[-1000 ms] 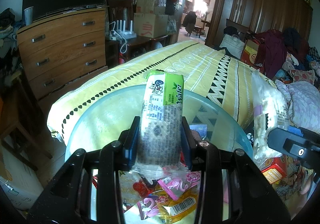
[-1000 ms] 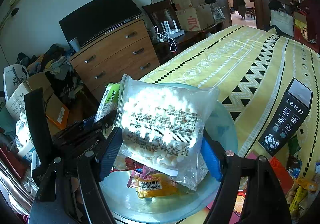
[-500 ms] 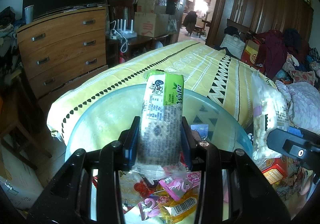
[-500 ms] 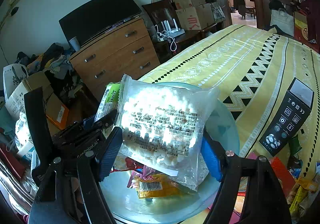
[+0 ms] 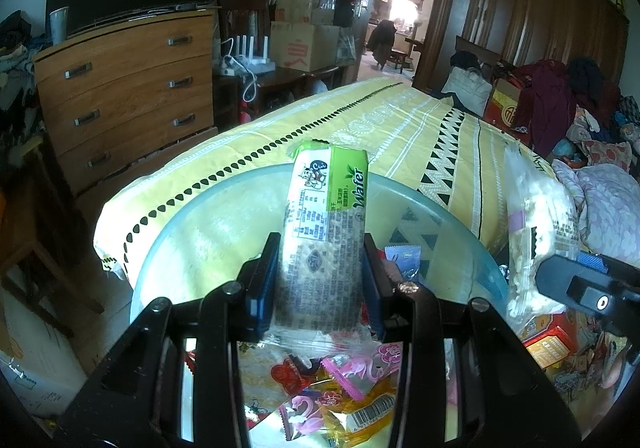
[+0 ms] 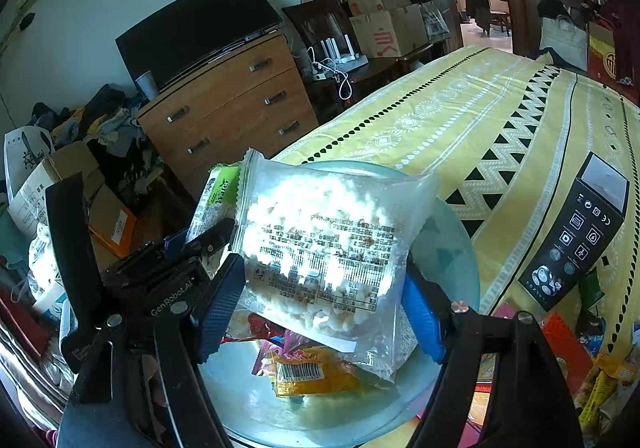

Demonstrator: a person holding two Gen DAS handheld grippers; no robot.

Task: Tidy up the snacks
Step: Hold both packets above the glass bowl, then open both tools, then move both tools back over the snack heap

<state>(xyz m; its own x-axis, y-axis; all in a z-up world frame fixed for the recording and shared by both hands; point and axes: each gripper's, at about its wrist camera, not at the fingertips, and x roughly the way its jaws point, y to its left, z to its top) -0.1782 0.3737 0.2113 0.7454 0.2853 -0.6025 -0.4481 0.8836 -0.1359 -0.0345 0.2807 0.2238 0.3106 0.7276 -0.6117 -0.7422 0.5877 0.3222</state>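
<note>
My left gripper (image 5: 320,280) is shut on a green and white wafer packet (image 5: 326,232), held upright above a pale glass bowl (image 5: 216,232). My right gripper (image 6: 322,312) is shut on a clear bag of white puffed snacks (image 6: 324,244), held over the same bowl (image 6: 452,248). Small candy packets (image 5: 352,400) lie in the bowl below both. In the right wrist view the wafer packet (image 6: 218,199) and the left gripper's black body show at the left. The puffed snack bag (image 5: 536,224) appears at the right of the left wrist view.
The bowl sits on a yellow patterned cloth (image 6: 480,119). A black product box (image 6: 576,244) lies on the cloth to the right. More snack packets (image 6: 596,376) crowd the lower right corner. A wooden dresser (image 5: 128,87) and cardboard boxes (image 5: 304,43) stand beyond.
</note>
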